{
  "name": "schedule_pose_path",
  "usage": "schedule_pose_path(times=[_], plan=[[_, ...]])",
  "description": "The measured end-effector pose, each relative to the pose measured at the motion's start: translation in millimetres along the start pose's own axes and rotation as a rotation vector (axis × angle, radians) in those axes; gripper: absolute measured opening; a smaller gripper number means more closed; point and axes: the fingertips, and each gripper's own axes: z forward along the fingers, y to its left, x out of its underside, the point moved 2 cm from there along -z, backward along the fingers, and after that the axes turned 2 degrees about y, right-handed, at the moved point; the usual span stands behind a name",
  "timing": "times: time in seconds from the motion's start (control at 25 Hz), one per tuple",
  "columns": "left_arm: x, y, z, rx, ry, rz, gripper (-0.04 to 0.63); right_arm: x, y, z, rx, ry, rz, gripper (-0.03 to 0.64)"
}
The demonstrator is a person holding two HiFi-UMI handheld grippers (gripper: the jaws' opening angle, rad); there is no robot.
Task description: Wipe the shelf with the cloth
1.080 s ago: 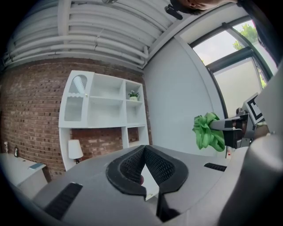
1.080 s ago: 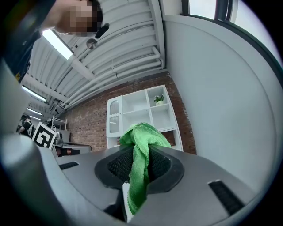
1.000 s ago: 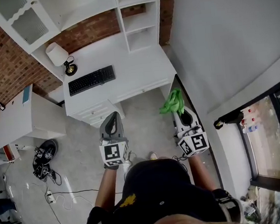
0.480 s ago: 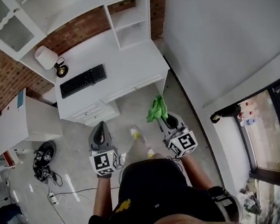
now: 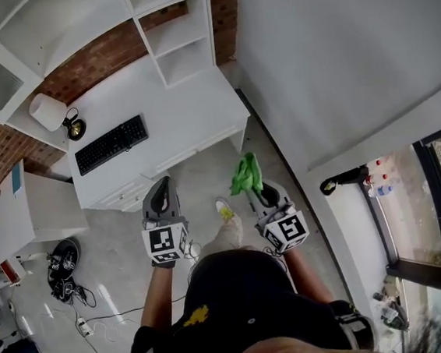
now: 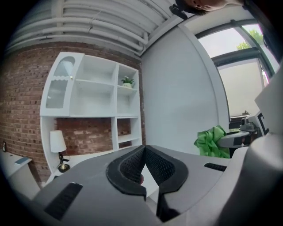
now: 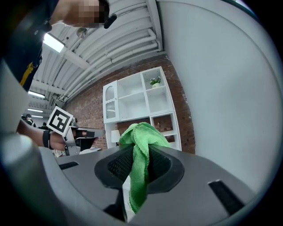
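**Head view.** The person stands on the floor at the lower centre of the frame. The white shelf rises over the desk in the upper left, well apart from both tools. The left tongs point toward the desk and carry nothing. The right tongs hold the green cloth, which bunches up past their tips near the middle of the frame. A keyboard and a lamp sit on the desk.

**Left gripper view.** The jaws of the left tongs are closed together with nothing between them. The shelf fills the left half of the frame at a distance. The cloth shows at the right edge, off to the side of these tongs.

**Right gripper view.** The right tongs are clamped on the cloth. A fold stands above the pads and a tail hangs down between them. The shelf sits behind it at centre frame.

**Finding.** The cloth is secured, but no wiping appears to have started. The approach to the shelf and the whole of the wipe remain to be done.
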Motion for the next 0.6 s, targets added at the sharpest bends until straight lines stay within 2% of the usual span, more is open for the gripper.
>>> schedule_pose_path(times=[0.12,0.2,0.36,0.48,0.6], plan=[[-17.5,-4.7,41.9,0.033,-0.035,-0.015,0.018,-7.1,-22.8,12.0,0.013,0.033,-0.05,0.064],[-25.2,-4.5,68.6,0.044,-0.042,-0.021,0.018,-18.4,-39.7,24.8,0.02,0.016,-0.077,0.064],[-38.9,-7.2,116.7,0.063,-0.04,-0.029,0.018,-34.6,-77.3,53.3,0.032,0.033,-0.08,0.064],[-41.4,2.1,148.3,0.052,-0.03,-0.041,0.018,-42.0,-93.3,89.3,-0.015,0.091,-0.088,0.064],[-41.4,23.5,177.4,0.005,-0.023,-0.062,0.018,-53.1,-99.2,130.4,-0.09,0.094,-0.193,0.064]])
